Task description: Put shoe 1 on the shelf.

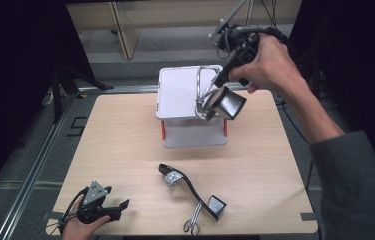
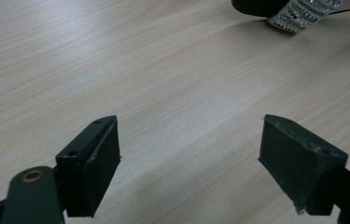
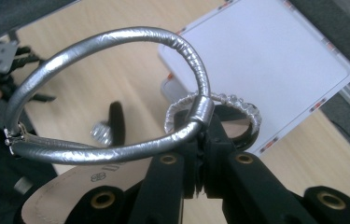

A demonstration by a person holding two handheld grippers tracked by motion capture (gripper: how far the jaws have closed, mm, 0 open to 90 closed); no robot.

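My right gripper (image 1: 218,86) hangs over the white two-tier rack (image 1: 177,92) at the table's far side. It is shut on the silver ankle strap (image 3: 116,37) of a black block-heel sandal (image 1: 229,103), which dangles tilted above the rack's top (image 3: 266,51). In the right gripper view the jaws (image 3: 200,140) pinch the strap beside a jewelled band, with the tan insole (image 3: 60,196) below. A matching sandal (image 1: 190,187) lies on its side near the table's front. My left gripper (image 1: 116,197) rests open at the front left, nothing between its pads (image 2: 93,163).
The light wooden table (image 1: 125,135) has bare room on its left half and around the rack. The lying sandal's glittery toe band (image 2: 298,11) is just ahead of the left gripper. Dark curtains and a metal floor rail flank the table.
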